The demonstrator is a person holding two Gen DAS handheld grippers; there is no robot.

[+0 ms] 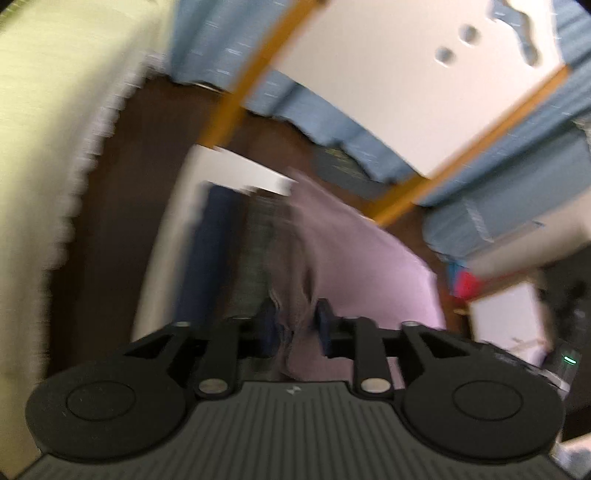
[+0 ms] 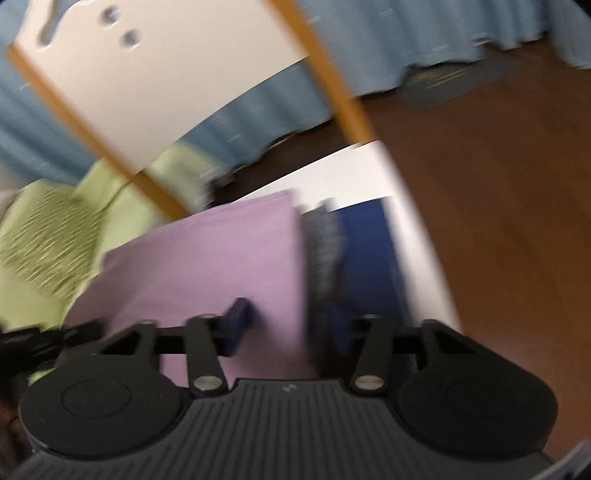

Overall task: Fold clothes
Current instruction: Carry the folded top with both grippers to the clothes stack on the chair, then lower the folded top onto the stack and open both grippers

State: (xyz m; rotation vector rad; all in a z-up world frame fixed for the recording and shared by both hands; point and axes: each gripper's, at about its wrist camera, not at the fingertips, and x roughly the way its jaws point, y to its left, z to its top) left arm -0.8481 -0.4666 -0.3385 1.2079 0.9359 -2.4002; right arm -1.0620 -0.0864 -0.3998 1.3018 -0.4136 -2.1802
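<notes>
Both of your views are smeared by motion, so fine detail is lost. Your left gripper (image 1: pixel 295 325) stands partly open; a wrinkled edge of the lilac garment (image 1: pixel 369 258) lies between its fingers (image 1: pixel 323 325), but you cannot tell whether the pads press on it. Your right gripper (image 2: pixel 288 325) is open wide, its fingers (image 2: pixel 238 321) apart over the right edge of the same lilac garment (image 2: pixel 221 258), not pinching the cloth. The garment lies flat on the white bench (image 2: pixel 406 206), with a grey striped piece (image 2: pixel 325 243) just beside it and a dark blue piece (image 2: pixel 369 258) next to that. Beyond the bench stands a white chair with orange legs (image 2: pixel 147 74), blue curtains (image 2: pixel 388 29) behind it, and a green cover (image 2: pixel 44 236) to the left over the brown floor (image 2: pixel 498 166)
</notes>
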